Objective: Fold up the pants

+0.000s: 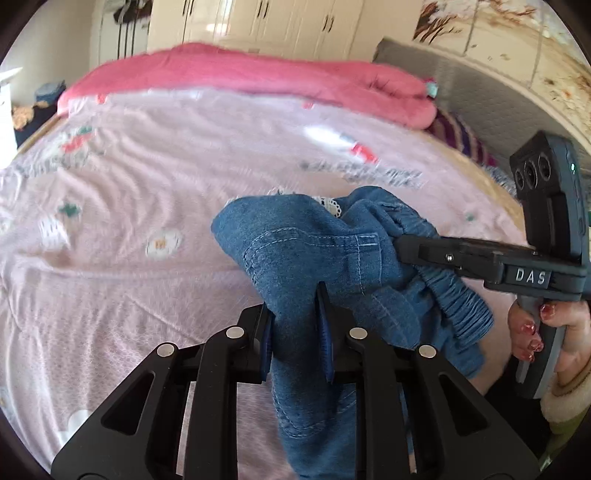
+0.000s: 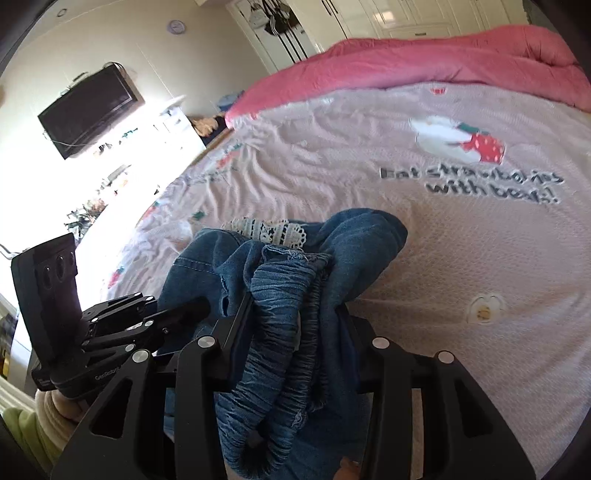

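Small blue denim pants with an elastic waistband and white lace trim are held bunched up above the pink bedspread. My left gripper is shut on a fold of the denim. My right gripper reaches in from the right and is shut on the pants near the waistband. In the right wrist view the gathered waistband sits between the fingers of my right gripper, and the left gripper holds the denim at the left.
A rolled red-pink quilt lies along the far side of the bed. A grey headboard is at the right. White wardrobes stand behind. A wall television and a white cabinet are left of the bed.
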Action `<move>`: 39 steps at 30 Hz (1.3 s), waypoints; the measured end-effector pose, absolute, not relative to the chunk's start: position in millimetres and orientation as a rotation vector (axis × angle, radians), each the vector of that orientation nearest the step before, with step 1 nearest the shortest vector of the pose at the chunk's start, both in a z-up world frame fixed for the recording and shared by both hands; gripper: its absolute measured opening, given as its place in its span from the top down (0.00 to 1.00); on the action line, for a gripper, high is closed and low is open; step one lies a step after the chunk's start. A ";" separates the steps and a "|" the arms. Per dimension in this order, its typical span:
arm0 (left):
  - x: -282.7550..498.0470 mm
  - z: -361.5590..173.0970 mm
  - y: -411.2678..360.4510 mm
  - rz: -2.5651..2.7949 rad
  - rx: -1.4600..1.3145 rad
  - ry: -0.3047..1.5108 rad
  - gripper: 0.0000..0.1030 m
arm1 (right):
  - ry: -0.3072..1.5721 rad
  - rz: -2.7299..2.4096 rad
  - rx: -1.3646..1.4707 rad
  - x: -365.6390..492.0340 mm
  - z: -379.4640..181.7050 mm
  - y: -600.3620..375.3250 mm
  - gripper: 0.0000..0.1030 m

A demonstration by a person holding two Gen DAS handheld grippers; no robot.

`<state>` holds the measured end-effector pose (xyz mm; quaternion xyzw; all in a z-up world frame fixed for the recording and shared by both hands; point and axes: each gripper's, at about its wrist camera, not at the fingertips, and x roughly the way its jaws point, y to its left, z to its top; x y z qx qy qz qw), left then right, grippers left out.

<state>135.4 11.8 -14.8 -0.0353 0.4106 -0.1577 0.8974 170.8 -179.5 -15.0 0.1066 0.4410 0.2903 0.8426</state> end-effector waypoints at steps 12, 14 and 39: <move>139.5 -37.9 13.1 -0.260 -0.058 0.905 0.54 | 1.023 0.519 0.227 175.5 -47.1 -185.9 0.33; 137.6 -38.6 14.5 -0.246 -0.053 0.898 0.48 | 1.002 0.508 0.195 171.3 -44.0 -184.1 0.30; 71.4 20.7 10.4 -0.170 -0.036 0.745 0.12 | 0.662 0.440 0.059 77.3 28.9 -207.6 0.05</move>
